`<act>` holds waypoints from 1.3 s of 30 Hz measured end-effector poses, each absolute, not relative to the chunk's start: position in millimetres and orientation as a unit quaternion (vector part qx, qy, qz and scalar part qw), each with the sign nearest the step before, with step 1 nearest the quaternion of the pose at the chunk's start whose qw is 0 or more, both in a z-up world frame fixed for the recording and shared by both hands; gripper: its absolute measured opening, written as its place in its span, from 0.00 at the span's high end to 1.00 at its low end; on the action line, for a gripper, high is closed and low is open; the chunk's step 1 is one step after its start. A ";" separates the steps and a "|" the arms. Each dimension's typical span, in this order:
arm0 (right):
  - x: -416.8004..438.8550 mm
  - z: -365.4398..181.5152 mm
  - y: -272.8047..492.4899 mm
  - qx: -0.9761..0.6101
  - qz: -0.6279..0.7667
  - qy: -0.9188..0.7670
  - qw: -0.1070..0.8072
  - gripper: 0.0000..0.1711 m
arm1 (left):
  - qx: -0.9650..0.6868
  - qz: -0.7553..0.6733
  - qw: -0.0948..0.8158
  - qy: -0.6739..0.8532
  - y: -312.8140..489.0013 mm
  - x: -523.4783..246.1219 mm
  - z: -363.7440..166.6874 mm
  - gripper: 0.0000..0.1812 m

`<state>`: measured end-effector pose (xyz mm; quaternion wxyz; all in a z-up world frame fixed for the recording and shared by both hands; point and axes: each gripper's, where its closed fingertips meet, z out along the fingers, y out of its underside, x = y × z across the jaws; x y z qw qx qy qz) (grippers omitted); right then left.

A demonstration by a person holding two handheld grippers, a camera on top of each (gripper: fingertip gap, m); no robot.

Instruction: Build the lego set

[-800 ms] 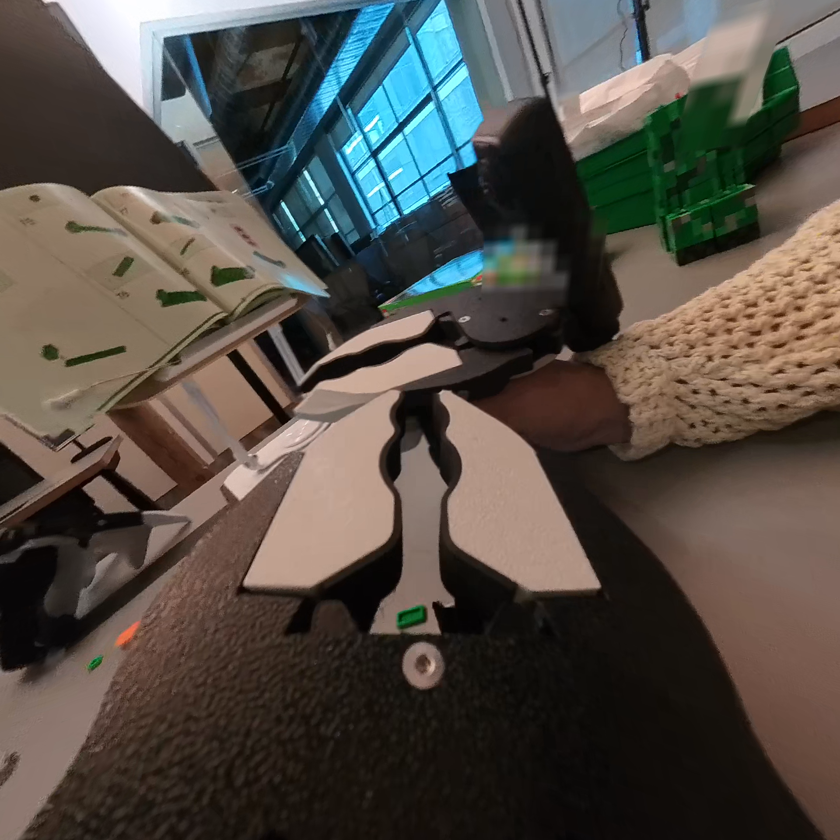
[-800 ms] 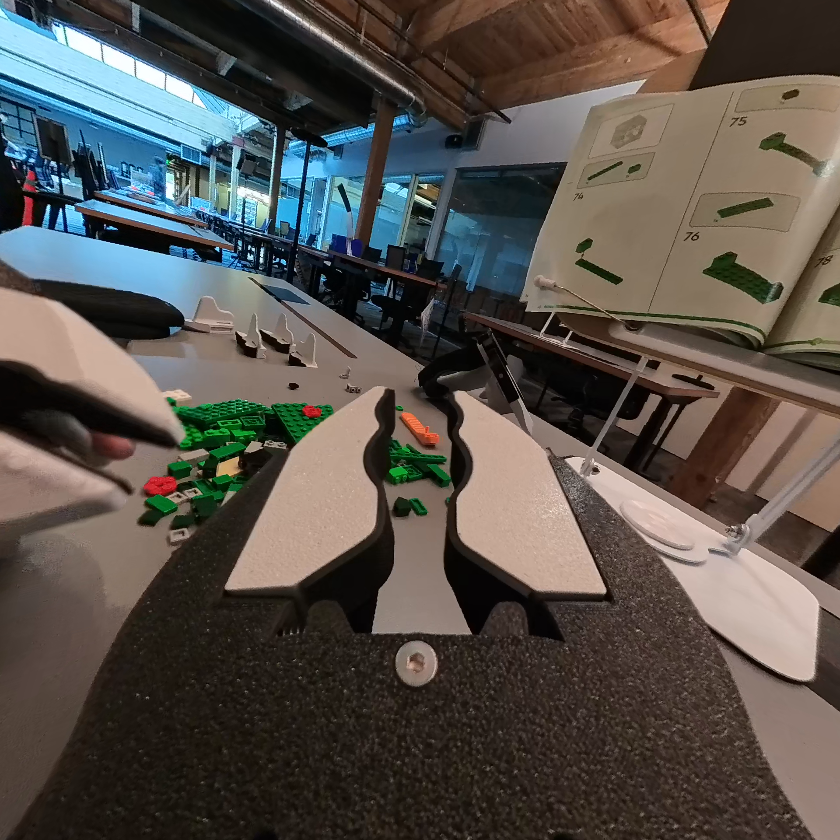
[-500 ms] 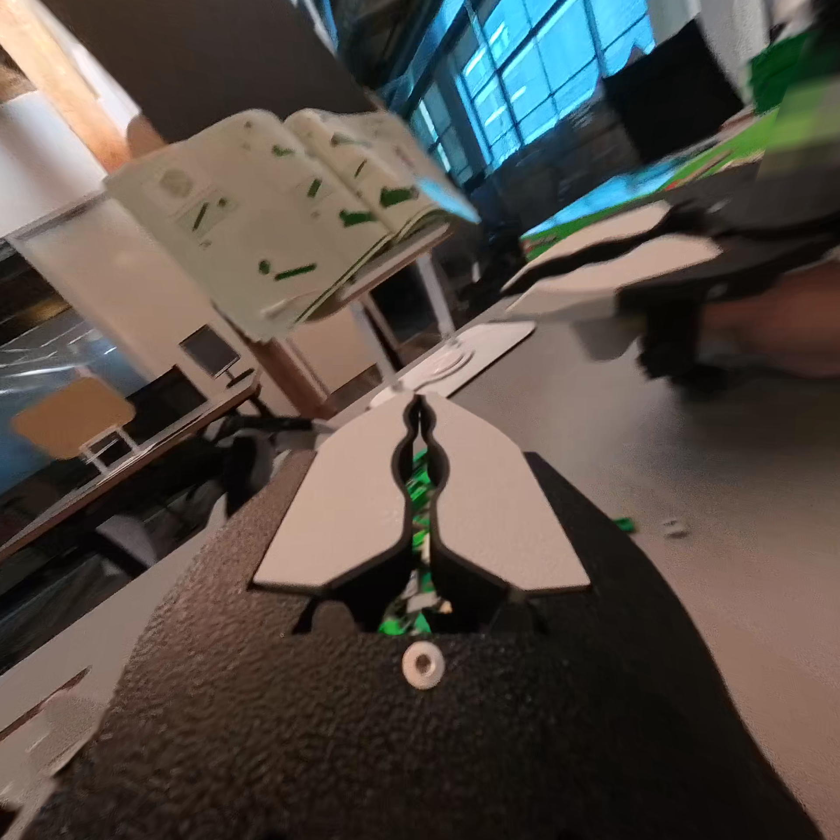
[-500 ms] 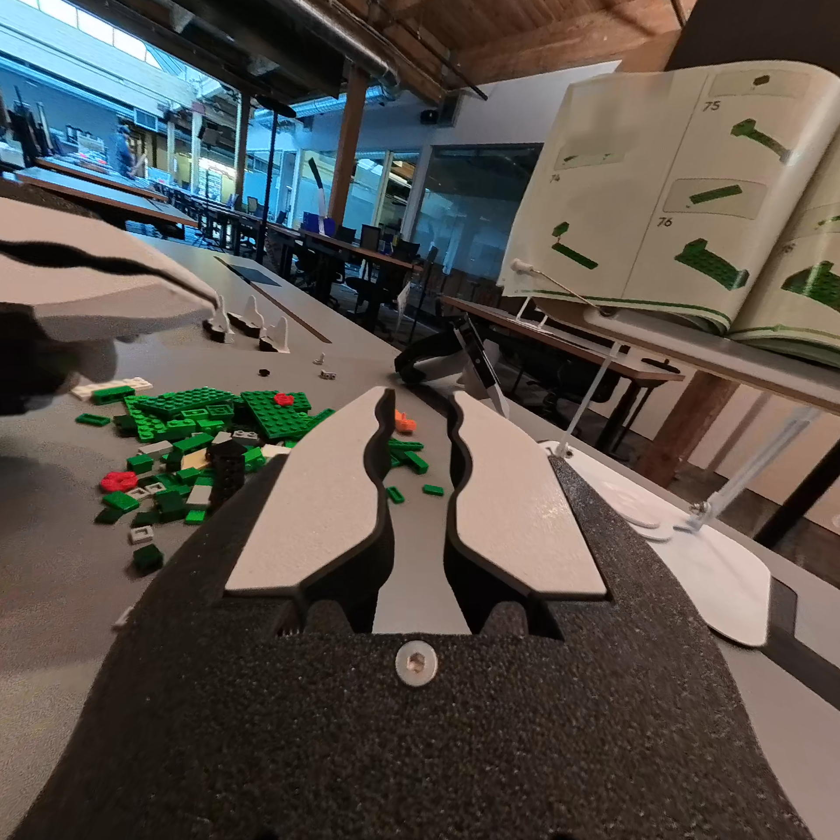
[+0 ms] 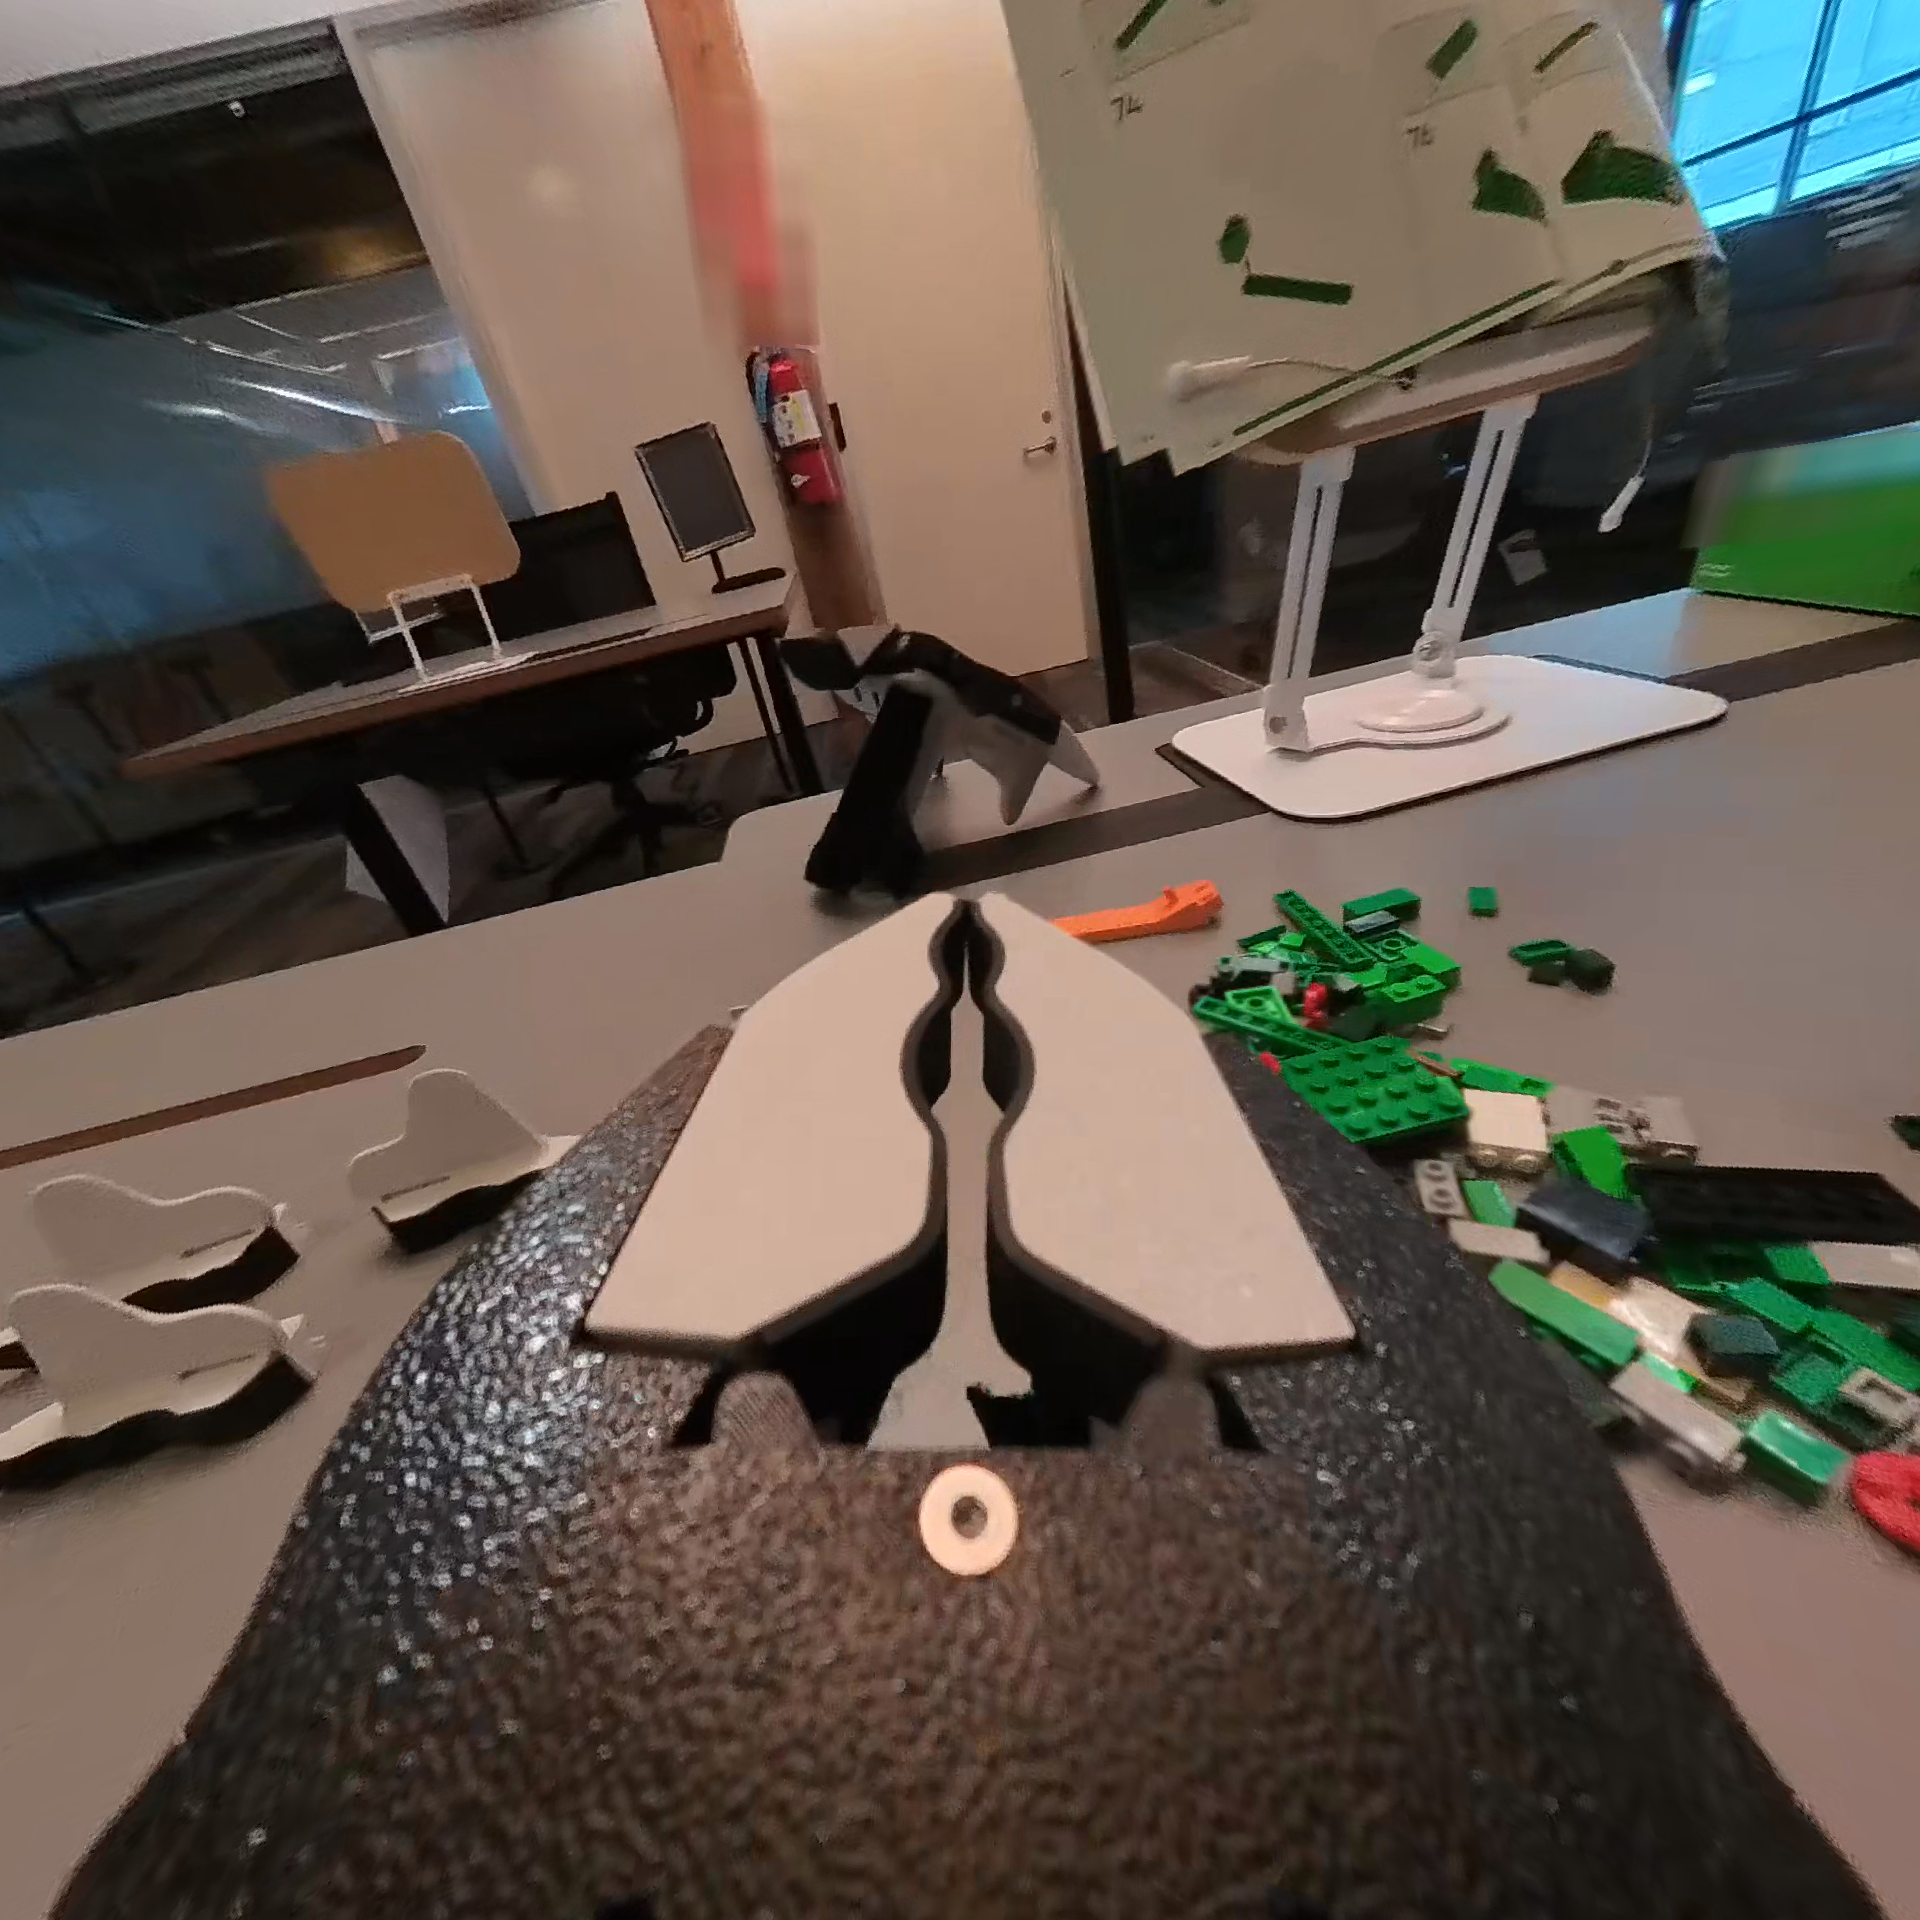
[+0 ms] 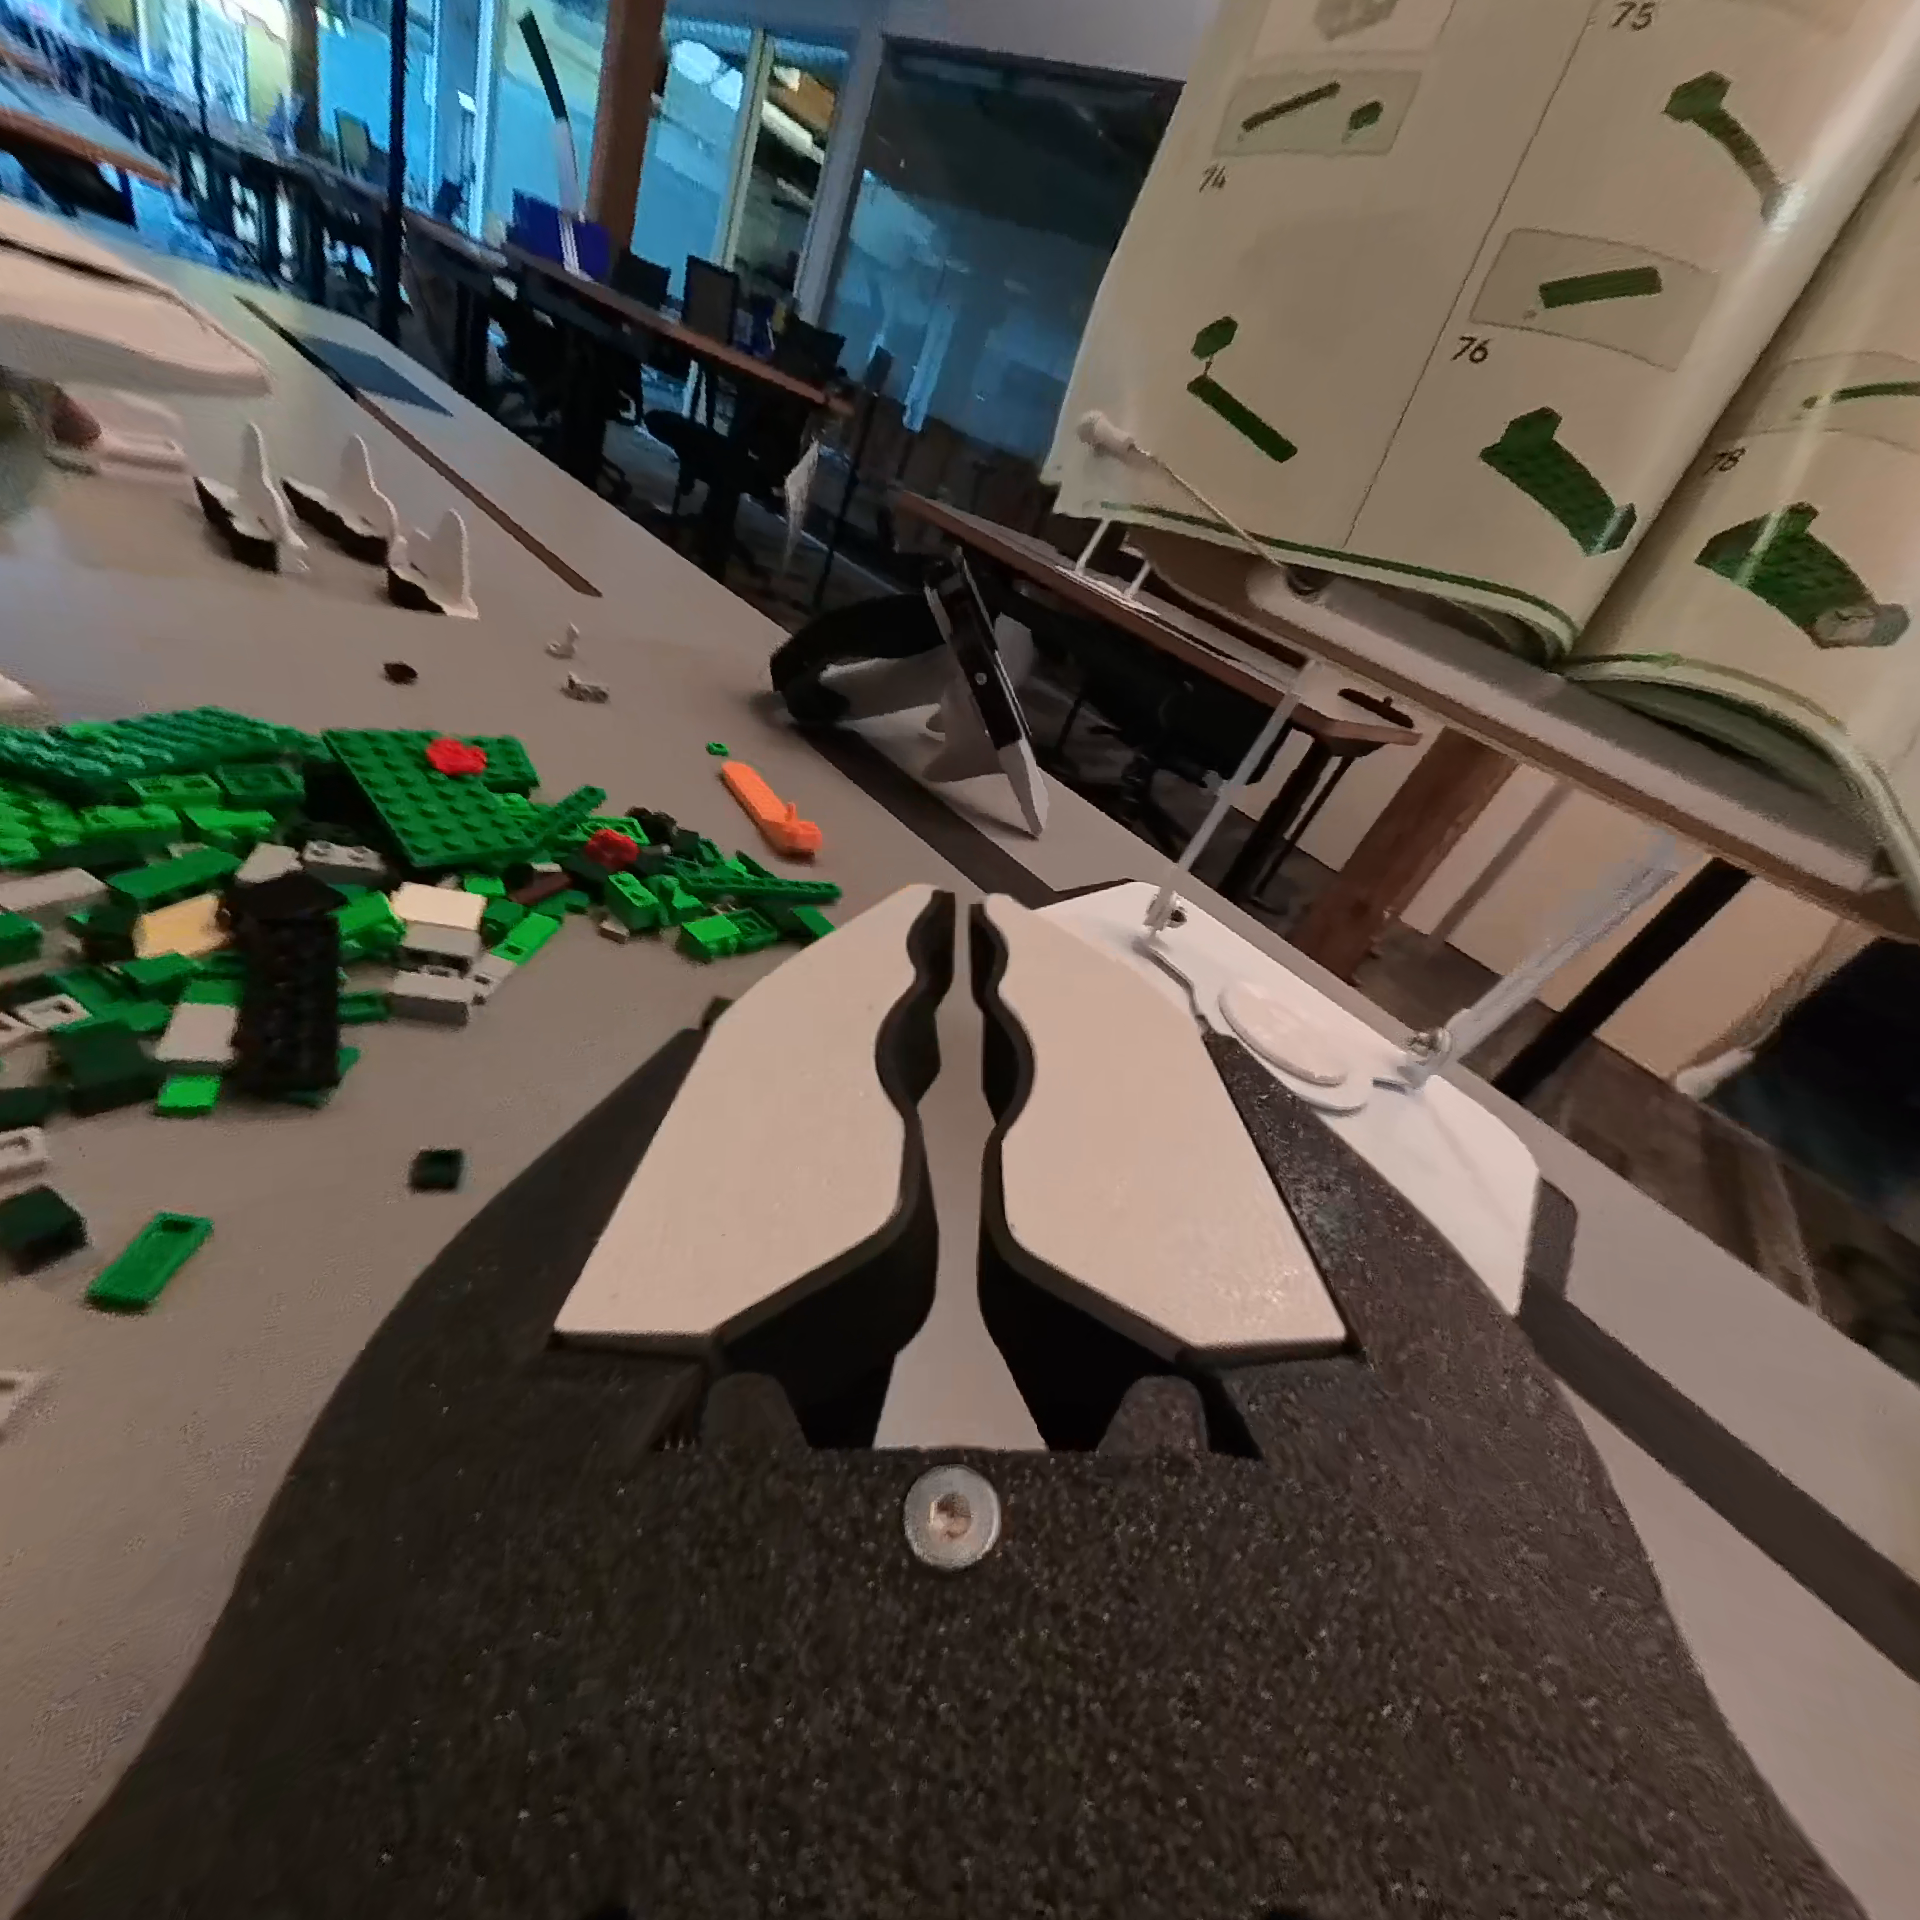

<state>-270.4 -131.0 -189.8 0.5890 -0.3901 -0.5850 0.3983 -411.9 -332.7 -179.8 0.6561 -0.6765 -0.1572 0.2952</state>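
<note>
A pile of loose lego pieces [image 5: 1382, 1091], mostly green with some grey, black and red, lies on the grey table [image 5: 416, 997]. In the left wrist view it is to the right of my left gripper [image 5: 966, 914], which is shut and holds nothing. In the right wrist view the pile [image 6: 436, 790] lies to the left of my right gripper [image 6: 961, 914], which is shut with nothing between its fingers. A black brick stack [image 6: 286, 987] stands in the pile. The open instruction book [image 6: 1507, 260] rests on a white stand [image 6: 1299, 1039] ahead on the right.
An orange brick separator [image 5: 1138, 914] lies beyond the pile. Spare white gripper fingers [image 5: 156, 1247] stand at the left. A black and white device [image 5: 914, 748] lies at the table's far edge. The stand's white base [image 5: 1455, 727] is far right. One gripper's finger ends stand about 25 centimeters off the other's. From the right gripper's tips to the black brick stack [image 6: 286, 987] is close to 15 centimeters. My left wrist view [image 5: 1800, 1185] looks at it from another angle.
My left gripper has swung away from the right hand toward the pile and far edge, and has shut. My right gripper has closed and moved nearer the stand's base.
</note>
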 end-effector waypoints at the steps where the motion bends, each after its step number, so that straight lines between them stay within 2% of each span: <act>1: -273.4 -192.5 -129.1 -0.388 0.388 -0.594 0.588 1.00 | -0.677 0.296 0.655 -0.156 -333.9 -413.3 -180.1 1.00; 7: -294.4 -206.4 -128.6 -0.381 0.390 -0.644 0.536 1.00 | -0.702 0.339 0.615 -0.117 -345.6 -425.5 -182.3 1.00; 14: -319.4 -209.7 -131.8 -0.391 0.427 -0.658 0.483 1.00 | -0.716 0.275 0.629 -0.128 -348.7 -428.9 -191.8 1.00; 16: -329.0 -213.3 -136.0 -0.397 0.435 -0.670 0.452 0.96 | -0.705 0.285 0.634 -0.140 -350.6 -431.9 -192.1 1.00; 20: -356.1 -227.0 -147.9 -0.478 0.428 -0.710 0.291 0.94 | -0.670 0.367 0.632 -0.129 -360.1 -433.8 -181.8 1.00; 22: -372.3 -234.2 -154.0 -0.561 0.421 -0.691 0.176 0.87 | -0.680 0.372 0.621 -0.119 -357.0 -432.3 -185.7 1.00; 24: -381.2 -241.0 -169.6 -0.618 0.408 -0.670 0.055 0.85 | -0.687 0.373 0.614 -0.111 -354.1 -430.2 -188.1 1.00; 25: -383.3 -249.5 -171.3 -0.639 0.372 -0.673 0.025 0.84 | -0.687 0.374 0.614 -0.107 -353.4 -428.9 -188.0 1.00; 27: -386.3 -265.5 -169.3 -0.660 0.294 -0.691 0.010 0.83 | -0.687 0.372 0.615 -0.103 -352.3 -427.0 -188.2 1.00; 35: -399.1 -280.9 -174.9 -0.683 0.199 -0.703 0.011 0.84 | -0.688 0.368 0.617 -0.099 -352.1 -422.2 -188.2 1.00; 39: -401.3 -282.8 -171.3 -0.677 0.172 -0.715 0.035 0.94 | -0.689 0.371 0.616 -0.095 -351.9 -419.6 -187.7 1.00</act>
